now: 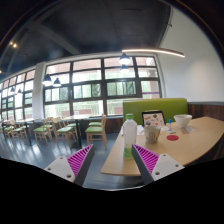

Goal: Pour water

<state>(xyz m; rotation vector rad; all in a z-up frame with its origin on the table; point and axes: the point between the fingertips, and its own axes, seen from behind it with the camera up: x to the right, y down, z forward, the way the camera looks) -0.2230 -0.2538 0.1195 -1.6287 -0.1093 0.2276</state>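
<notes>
A clear plastic bottle with a green label [128, 134] stands on a light wooden table [195, 140], beyond my fingers and slightly right of the gap's middle. A white cup [153, 131] stands just right of the bottle, and a white bowl-like cup [183, 121] sits farther back on the table. My gripper [112, 160] is open and empty, held well short of the bottle. Its magenta pads [79, 158] stand wide apart, with the table's near edge showing between them.
A green bench seat [155, 106] backs the table. A small sign card [153, 117] stands behind the cup, and a red coaster [172, 137] lies on the table. Wooden chairs and tables [60, 128] fill the room at left, under large windows [90, 85].
</notes>
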